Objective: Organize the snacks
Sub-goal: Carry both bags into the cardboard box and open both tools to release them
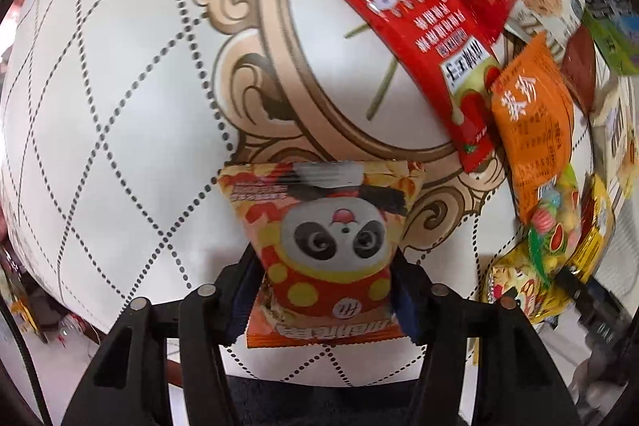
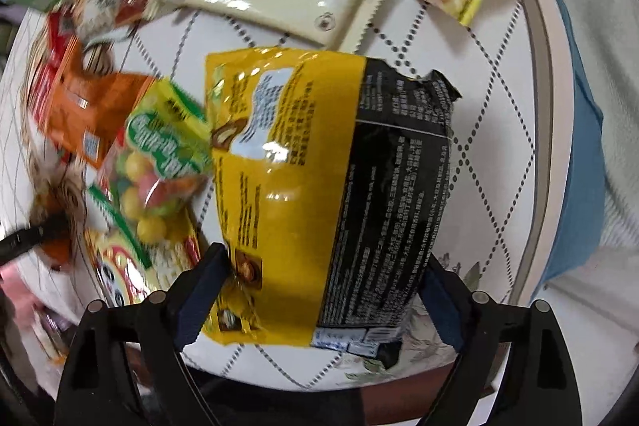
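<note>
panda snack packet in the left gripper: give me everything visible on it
The panda snack packet is a small glossy foil pillow pouch, orange and yellow, printed with a cartoon panda in a red, yellow-dotted outfit, seen upside down in the left wrist view. It looks sealed and puffy, with crimped ends. The left gripper pinches its lower half between dark padded fingers; its far end points toward the table, patterned white with dotted diamonds. No other snack visibly touches it.
</note>
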The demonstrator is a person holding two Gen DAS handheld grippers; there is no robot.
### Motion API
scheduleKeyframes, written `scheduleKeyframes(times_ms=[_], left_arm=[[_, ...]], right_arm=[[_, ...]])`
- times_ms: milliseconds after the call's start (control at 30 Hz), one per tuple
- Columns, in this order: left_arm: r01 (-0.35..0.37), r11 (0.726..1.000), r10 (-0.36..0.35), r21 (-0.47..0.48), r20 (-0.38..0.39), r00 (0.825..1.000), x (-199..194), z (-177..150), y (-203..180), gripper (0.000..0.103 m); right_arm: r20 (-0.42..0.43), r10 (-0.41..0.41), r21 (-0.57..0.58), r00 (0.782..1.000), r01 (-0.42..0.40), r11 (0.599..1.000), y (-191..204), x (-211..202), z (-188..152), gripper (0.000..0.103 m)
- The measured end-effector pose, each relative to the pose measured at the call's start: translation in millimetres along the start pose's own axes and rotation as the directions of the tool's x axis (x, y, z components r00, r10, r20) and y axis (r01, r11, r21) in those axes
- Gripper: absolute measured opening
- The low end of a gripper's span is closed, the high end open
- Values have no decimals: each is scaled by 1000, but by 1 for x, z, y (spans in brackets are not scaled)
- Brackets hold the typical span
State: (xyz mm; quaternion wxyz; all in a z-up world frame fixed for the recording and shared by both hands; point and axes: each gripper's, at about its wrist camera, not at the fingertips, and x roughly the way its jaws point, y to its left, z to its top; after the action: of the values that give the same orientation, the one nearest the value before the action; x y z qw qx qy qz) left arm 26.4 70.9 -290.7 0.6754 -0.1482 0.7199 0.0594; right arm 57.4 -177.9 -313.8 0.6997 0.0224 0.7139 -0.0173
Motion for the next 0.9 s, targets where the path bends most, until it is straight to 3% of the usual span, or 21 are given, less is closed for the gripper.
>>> scheduleKeyframes(times_ms=[133, 200, 333, 467, 600, 700, 767, 900], left_arm=[[-16, 999, 15, 39, 25, 1000, 7, 5, -11, 56], [-29, 998, 25, 55, 71, 997, 3, 3, -18, 47], [-52, 994, 39, 101, 128, 991, -18, -14, -19, 44], [-44, 990, 23, 135, 157, 987, -57, -33, -24, 43], [3, 986, -39, 169, 210, 977, -106, -54, -29, 43], [62, 980, -109, 189, 251, 962, -149, -50, -45, 43], [86, 976, -140, 200, 275, 951, -184, -39, -52, 43], [105, 970, -174, 218, 327, 929, -233, 28, -94, 44]], right_arm=[[23, 25, 104, 999, -27, 994, -4, 10, -4, 91], [48, 9, 122, 999, -15, 992, -4, 9, -9, 88], [99, -19, 138, 995, 6, 990, 9, -3, -28, 87], [144, 3, 143, 990, -23, 989, 16, -37, -39, 87], [215, 58, 93, 975, -79, 992, 36, -78, -46, 87], [272, 132, 43, 953, -149, 988, 48, -114, -34, 87], [301, 182, 4, 936, -192, 981, 47, -143, -6, 87], [361, 258, -75, 896, -249, 966, 57, -189, 47, 87]])
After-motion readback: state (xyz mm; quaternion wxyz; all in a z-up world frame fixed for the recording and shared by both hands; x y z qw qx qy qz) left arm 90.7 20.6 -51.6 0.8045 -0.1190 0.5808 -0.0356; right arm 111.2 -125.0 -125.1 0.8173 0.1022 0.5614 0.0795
